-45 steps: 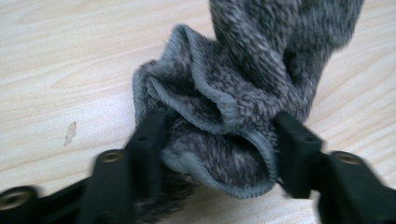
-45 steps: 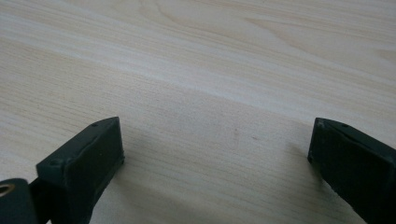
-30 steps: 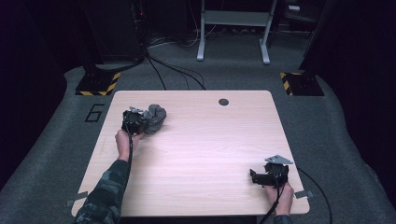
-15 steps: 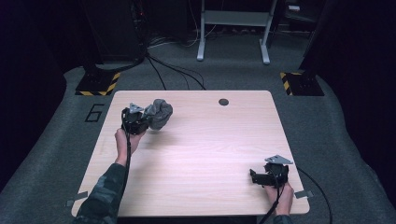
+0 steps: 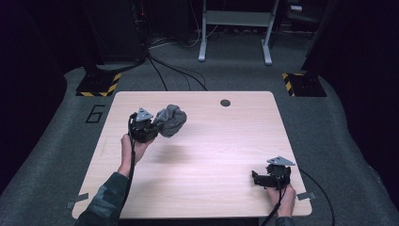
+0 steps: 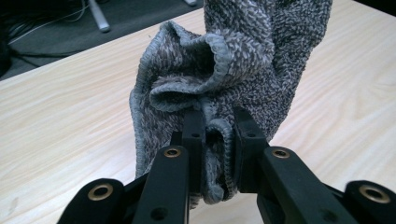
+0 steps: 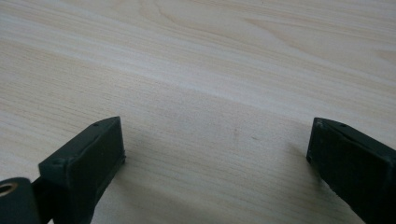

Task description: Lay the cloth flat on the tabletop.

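Grey towel pinched in left hand-held gripper.

Wide bare tabletop between the left gripper and the right gripper, open for passage from edge to edge. Only obstruction above the wood: a bunched grey cloth, pinched in the left gripper's jaws and hanging clear of the surface near the far left corner. Small dark round cap flush near the far edge, no hindrance. Right gripper low at the near right corner, jaws spread over bare wood.
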Available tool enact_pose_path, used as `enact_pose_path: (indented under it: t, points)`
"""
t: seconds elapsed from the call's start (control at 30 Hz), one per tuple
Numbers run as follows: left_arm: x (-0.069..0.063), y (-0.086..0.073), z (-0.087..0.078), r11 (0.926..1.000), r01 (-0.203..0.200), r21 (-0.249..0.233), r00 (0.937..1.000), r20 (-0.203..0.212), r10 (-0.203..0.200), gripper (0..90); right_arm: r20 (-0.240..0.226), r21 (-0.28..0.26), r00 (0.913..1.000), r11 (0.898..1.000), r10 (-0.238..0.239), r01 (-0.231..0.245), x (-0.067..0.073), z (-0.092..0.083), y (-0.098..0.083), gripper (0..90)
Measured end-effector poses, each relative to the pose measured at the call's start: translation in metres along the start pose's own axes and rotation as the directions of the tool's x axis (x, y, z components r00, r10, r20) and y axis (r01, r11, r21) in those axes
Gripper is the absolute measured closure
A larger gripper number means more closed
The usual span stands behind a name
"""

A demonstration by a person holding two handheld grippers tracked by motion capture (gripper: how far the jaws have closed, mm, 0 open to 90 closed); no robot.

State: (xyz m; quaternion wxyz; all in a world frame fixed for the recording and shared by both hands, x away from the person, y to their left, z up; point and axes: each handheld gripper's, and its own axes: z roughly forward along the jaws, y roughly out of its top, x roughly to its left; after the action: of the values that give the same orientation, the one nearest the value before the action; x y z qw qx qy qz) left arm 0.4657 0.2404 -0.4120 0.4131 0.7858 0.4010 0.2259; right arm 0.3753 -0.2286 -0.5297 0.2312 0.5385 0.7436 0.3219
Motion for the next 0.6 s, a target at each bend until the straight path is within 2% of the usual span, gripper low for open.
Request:
enact_pose_path:
  t: [0.2,0.23,0.33,0.6]
  points:
    - [-0.016,-0.001,-0.001,1.0000,-0.007,0.001,0.9995,0.032,0.007,77.4,0.000,0.000,1.0000,1.000,0.000,0.000,0.000,0.000,0.000,3.5]
    - [-0.020,-0.001,-0.002,0.9997,-0.021,0.009,0.9989,0.043,0.021,77.4,0.000,-0.001,1.0000,1.000,0.000,0.000,0.000,0.000,0.000,3.5]
    - [-0.030,-0.004,-0.001,0.9995,-0.031,0.011,0.9977,0.061,0.030,77.3,0.001,0.000,1.0000,1.000,0.000,0.000,0.000,0.000,0.000,3.5]
    - [-0.048,-0.012,0.001,0.9992,-0.031,0.026,0.9945,0.101,0.028,76.6,0.001,-0.001,1.0000,1.000,0.000,0.000,0.000,0.000,0.000,3.6]
